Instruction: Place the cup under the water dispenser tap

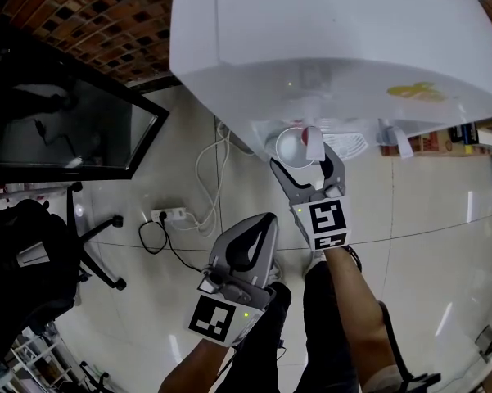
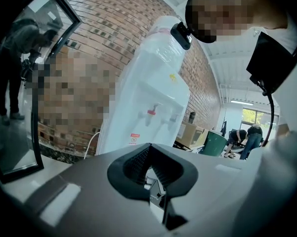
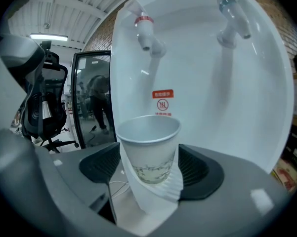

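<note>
Water dispenser [image 1: 327, 39] is faced head-on. Left gripper [image 2: 149, 157] is held back and low, jaws together on nothing, likely parked clear of the recess. Right gripper [image 1: 301, 158] is reached in under the taps, jaws spread wide either side of the paper cup [image 3: 149, 142], and the pads look just clear of its wall. The cup is stood upright on the drip tray [image 1: 348, 146], below the red tap [image 3: 145, 27], as the task wants.

A white power strip [image 1: 169, 214] lies on the pale tiled floor [image 1: 442, 244], a white cable [image 1: 200, 169] looping near it. A black office chair [image 1: 41, 260] stands near a black-framed glass panel [image 1: 65, 133] by the brick wall [image 1: 82, 15]. Farther off, a green bin [image 2: 213, 143] sits beside cardboard boxes [image 2: 190, 132].
</note>
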`<move>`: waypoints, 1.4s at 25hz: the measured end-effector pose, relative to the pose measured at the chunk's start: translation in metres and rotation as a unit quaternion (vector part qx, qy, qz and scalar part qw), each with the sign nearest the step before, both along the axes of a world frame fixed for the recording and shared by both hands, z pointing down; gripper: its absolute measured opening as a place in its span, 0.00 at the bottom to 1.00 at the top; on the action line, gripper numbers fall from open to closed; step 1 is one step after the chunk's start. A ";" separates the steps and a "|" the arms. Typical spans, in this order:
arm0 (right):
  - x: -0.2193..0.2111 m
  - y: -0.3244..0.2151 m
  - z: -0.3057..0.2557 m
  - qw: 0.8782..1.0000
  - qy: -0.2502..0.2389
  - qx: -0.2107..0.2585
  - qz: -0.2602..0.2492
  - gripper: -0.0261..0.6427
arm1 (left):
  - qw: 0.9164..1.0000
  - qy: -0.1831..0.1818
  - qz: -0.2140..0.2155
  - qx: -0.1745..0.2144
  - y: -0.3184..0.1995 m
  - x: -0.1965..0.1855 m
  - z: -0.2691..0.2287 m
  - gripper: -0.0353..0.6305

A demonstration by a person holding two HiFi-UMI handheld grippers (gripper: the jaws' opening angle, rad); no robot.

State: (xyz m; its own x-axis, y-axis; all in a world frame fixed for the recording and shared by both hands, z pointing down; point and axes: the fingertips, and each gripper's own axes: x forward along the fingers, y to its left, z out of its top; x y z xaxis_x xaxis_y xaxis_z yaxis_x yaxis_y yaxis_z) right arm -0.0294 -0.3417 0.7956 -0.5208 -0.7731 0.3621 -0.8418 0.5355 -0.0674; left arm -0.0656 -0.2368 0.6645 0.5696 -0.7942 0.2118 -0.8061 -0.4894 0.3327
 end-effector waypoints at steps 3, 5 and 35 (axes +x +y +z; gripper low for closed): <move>0.001 -0.001 0.001 1.000 -0.002 -0.001 0.002 0.60 | 1.000 -0.003 -0.002 -0.002 0.001 -0.002 0.002 0.04; 0.001 0.000 -0.001 1.000 -0.001 -0.001 0.001 0.60 | 1.000 -0.004 -0.004 -0.003 0.001 -0.004 0.002 0.04; -0.010 0.119 -0.271 0.998 -0.044 0.031 -0.022 0.34 | 0.998 0.001 -0.017 0.059 0.044 -0.017 -0.177 0.04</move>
State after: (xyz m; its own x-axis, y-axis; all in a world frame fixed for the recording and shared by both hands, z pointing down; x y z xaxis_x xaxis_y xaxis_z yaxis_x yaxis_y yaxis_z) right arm -0.0398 -0.2226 0.5243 -0.5816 -0.7687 0.2660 -0.8102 0.5766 -0.1054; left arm -0.0826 -0.1933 0.4875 0.5416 -0.8327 0.1151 -0.8228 -0.4971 0.2754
